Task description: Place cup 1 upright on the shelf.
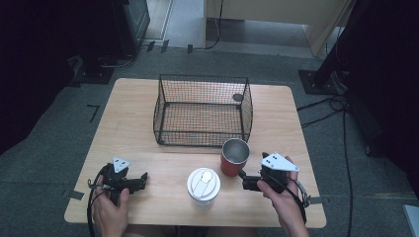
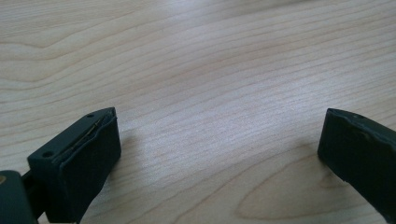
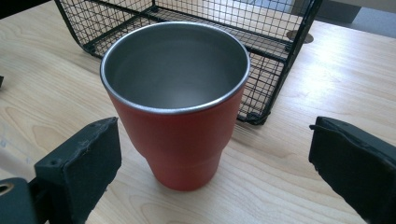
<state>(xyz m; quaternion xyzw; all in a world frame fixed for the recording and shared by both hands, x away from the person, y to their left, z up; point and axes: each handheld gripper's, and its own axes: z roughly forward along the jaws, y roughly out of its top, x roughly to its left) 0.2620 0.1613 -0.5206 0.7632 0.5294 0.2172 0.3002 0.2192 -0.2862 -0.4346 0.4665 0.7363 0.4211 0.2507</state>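
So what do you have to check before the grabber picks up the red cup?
1. Red cup upright on the table: ok.
2. Right gripper open, jaws standing wider than the cup: ok.
3. Cup between the jaws: not ok, it stands just ahead of them.
4. Cup empty inside: ok, bare steel.
5. White lid out of the way: ok, it lies apart, to the cup's left in the high view.
6. Wire basket empty, with room for the cup: ok.
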